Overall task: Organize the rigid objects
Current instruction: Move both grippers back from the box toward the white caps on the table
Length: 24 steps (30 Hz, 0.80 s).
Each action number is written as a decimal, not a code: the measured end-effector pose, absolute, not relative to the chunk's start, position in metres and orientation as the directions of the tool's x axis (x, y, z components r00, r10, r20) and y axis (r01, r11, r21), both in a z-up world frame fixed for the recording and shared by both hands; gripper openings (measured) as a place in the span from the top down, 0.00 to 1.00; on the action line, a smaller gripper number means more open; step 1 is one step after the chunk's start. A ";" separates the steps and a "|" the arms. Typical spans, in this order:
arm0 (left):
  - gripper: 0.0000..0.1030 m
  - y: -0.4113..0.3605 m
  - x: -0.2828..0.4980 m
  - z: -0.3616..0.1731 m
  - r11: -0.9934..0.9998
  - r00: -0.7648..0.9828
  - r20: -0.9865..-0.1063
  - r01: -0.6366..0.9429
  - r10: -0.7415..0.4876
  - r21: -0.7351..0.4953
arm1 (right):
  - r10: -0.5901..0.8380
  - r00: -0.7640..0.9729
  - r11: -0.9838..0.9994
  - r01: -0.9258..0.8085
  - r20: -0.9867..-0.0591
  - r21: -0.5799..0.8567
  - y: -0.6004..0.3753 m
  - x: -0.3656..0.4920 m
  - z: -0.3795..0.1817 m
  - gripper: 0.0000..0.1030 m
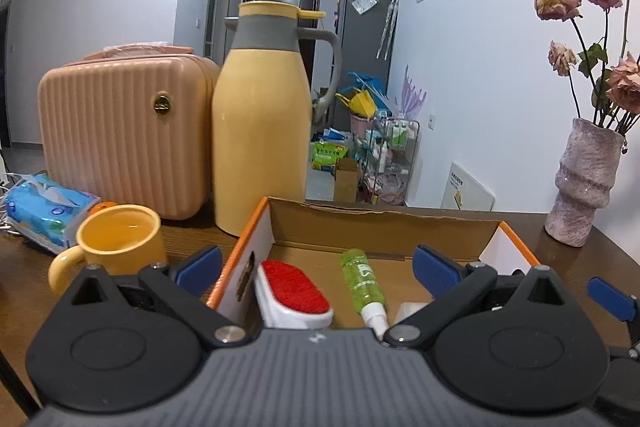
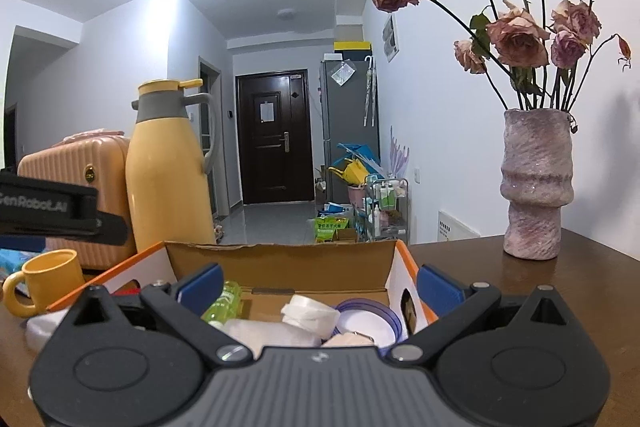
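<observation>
Both grippers, left (image 1: 316, 269) and right (image 2: 320, 285), spread wide and empty over the cardboard box (image 2: 280, 254), which already holds the lint brush (image 1: 294, 293) and green spray bottle (image 1: 363, 281). Lift clear of the walls before reaching for the yellow mug (image 1: 116, 245).

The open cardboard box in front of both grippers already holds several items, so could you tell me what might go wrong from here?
1. The left gripper straddles the left wall of the orange-edged cardboard box; advancing could shove the box.
2. The yellow ceramic mug sits just outside the left finger, and a sideways sweep might knock it.
3. The purple textured vase of dried roses stands tall beside the open right gripper and could topple if bumped.
</observation>
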<state>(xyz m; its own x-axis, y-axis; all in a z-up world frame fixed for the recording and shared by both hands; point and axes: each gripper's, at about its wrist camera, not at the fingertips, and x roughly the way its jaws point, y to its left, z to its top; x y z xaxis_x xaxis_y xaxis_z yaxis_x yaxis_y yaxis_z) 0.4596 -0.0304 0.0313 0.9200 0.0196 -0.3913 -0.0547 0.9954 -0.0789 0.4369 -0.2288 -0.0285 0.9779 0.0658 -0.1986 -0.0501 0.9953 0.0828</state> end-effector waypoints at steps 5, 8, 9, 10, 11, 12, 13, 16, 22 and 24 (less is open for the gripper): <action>0.00 -0.020 0.441 0.026 0.995 0.925 -0.380 -0.064 0.032 -0.071 | 0.059 0.977 0.996 -0.044 -0.207 0.074 -0.235 0.421 -0.030 0.00; 0.00 -0.013 0.429 0.023 0.995 0.927 -0.373 -0.068 0.037 -0.069 | 0.052 0.977 0.997 -0.040 -0.208 0.060 -0.237 0.409 -0.032 0.00; 0.00 -0.011 0.424 0.022 0.995 0.927 -0.373 -0.072 0.043 -0.065 | 0.050 0.977 0.998 -0.039 -0.207 0.056 -0.237 0.404 -0.032 0.00; 0.00 -0.010 0.420 0.021 0.995 0.927 -0.372 -0.074 0.046 -0.061 | 0.049 0.977 0.998 -0.039 -0.206 0.052 -0.238 0.400 -0.032 0.00; 0.00 -0.007 0.416 0.020 0.995 0.928 -0.369 -0.073 0.046 -0.061 | 0.048 0.978 0.998 -0.039 -0.205 0.046 -0.238 0.395 -0.032 0.00; 0.00 -0.006 0.412 0.019 0.996 0.930 -0.366 -0.072 0.045 -0.060 | 0.046 0.978 0.998 -0.039 -0.203 0.041 -0.239 0.391 -0.033 0.00; 0.00 -0.005 0.408 0.019 0.996 0.931 -0.361 -0.072 0.046 -0.059 | 0.045 0.979 0.999 -0.038 -0.200 0.036 -0.239 0.387 -0.033 0.00; 0.00 0.001 0.395 0.020 0.995 0.937 -0.345 -0.076 0.051 -0.058 | 0.050 0.978 0.998 -0.045 -0.202 0.031 -0.240 0.375 -0.033 0.00; 0.00 0.009 0.373 0.016 0.995 0.935 -0.349 -0.087 0.065 -0.045 | 0.050 0.975 0.999 -0.044 -0.216 0.031 -0.243 0.356 -0.034 0.00; 0.00 0.012 0.365 0.016 0.995 0.935 -0.347 -0.090 0.071 -0.040 | 0.047 0.974 0.999 -0.042 -0.221 0.027 -0.244 0.349 -0.034 0.00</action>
